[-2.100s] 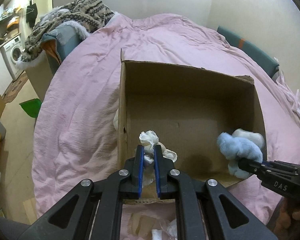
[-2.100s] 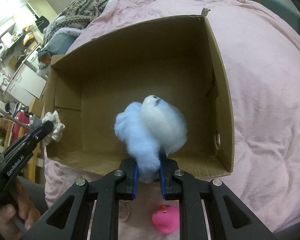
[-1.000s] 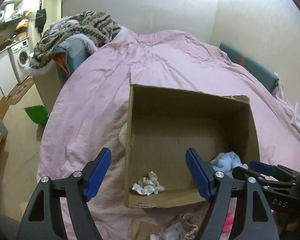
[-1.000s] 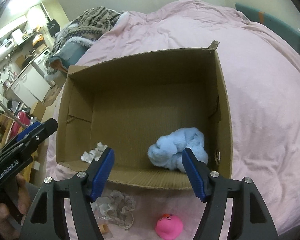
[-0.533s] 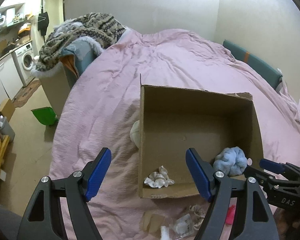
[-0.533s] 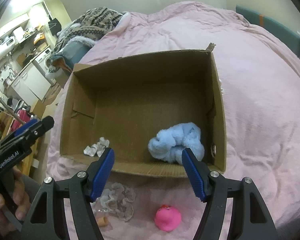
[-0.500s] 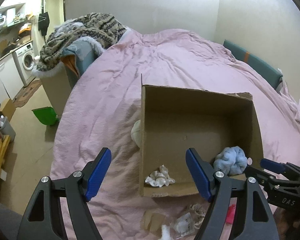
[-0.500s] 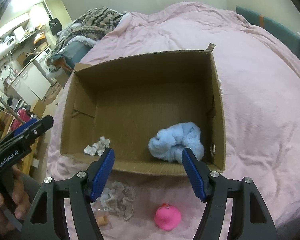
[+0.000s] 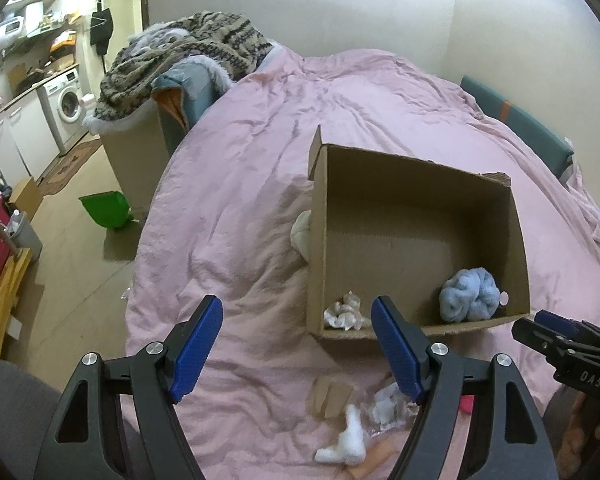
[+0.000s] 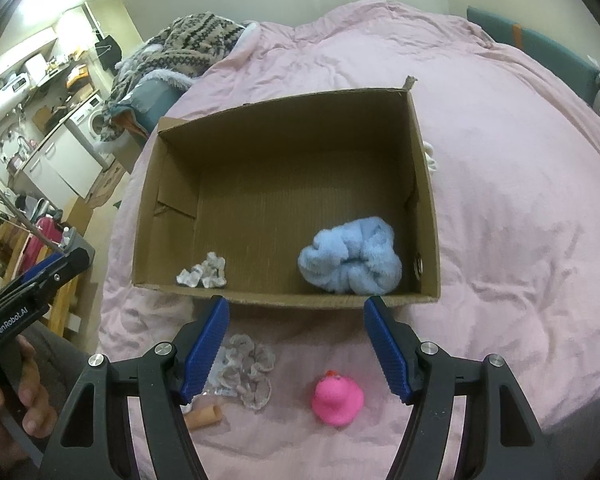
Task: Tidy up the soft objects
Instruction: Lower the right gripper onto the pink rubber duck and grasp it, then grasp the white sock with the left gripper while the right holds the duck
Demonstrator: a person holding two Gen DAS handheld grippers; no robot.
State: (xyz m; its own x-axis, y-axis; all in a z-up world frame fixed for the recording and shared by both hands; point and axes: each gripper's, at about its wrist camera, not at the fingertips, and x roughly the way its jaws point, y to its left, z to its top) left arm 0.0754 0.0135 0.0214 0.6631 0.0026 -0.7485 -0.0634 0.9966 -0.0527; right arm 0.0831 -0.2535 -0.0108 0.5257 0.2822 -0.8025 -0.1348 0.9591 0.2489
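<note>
Your cardboard box (image 10: 426, 216) sits open on the pink bedspread (image 10: 500, 200), and two soft things lie on its floor along the near wall. The blue fluffy scrunchie (image 10: 350, 258) rests toward the right corner, close to the right wall. The small white crumpled cloth (image 10: 203, 273) rests toward the left corner, well apart from the blue one.

Outside the box, on the bedspread just in front of its near wall, you have a grey ruffled scrunchie (image 10: 248, 372), a pink rubber duck (image 10: 337, 396) to its right, and a small tan tube (image 10: 204, 416) at the left. The left view also shows a white fluffy piece (image 9: 346, 436) and a bit of brown cardboard (image 9: 330, 394) in that same patch.

Your right gripper (image 10: 296, 344) hangs above the loose items with its blue pads spread wide and nothing between them. Your left gripper (image 9: 296, 344) is likewise spread wide and empty, over the bedspread beside the box's near left corner.

A cream soft thing (image 9: 301, 232) peeks out against the box's left outer wall. A patterned blanket (image 9: 184, 52) is heaped beyond the bed's far left side.
</note>
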